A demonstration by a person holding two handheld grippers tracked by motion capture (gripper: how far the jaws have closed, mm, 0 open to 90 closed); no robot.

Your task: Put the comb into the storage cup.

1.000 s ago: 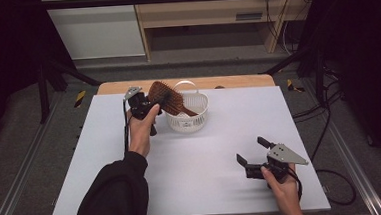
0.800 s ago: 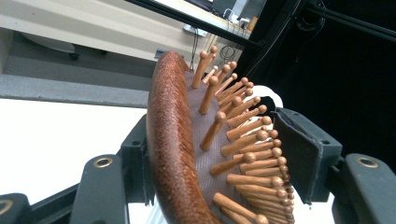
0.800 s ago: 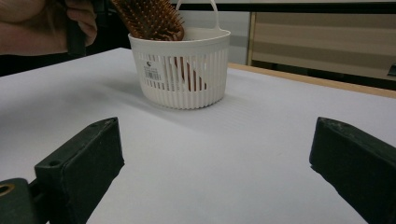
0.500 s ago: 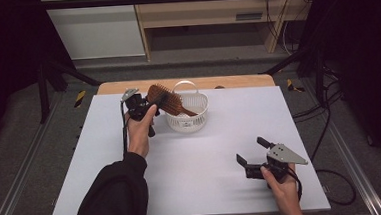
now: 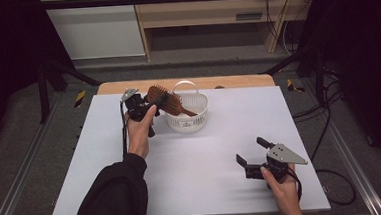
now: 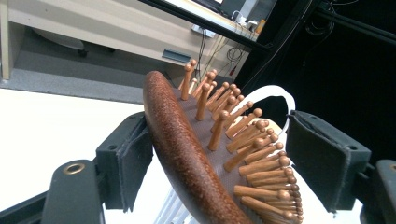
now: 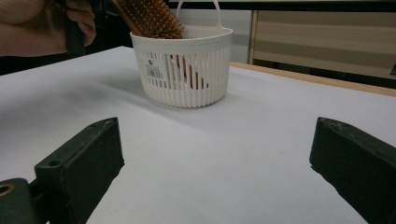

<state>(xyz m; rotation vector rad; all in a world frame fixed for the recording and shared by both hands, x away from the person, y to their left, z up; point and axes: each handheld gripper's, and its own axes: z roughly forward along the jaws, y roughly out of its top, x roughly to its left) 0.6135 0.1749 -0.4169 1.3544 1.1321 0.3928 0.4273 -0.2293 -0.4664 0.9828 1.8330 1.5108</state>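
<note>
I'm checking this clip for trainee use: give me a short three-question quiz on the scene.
1. True or false: the brush handle sits inside the basket.
2. Which tool has the brush head between its jaws: A left, B right?
3. What lies between the right tool's jaws?

Key: 1 true. 2 A; its jaws have just been opening, and one pad stands clear of the bristles. 3 Nothing; it rests open on the table.

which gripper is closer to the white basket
Left. The left gripper is right beside the white basket, jaws around the hairbrush; the right gripper rests well nearer the person.
</note>
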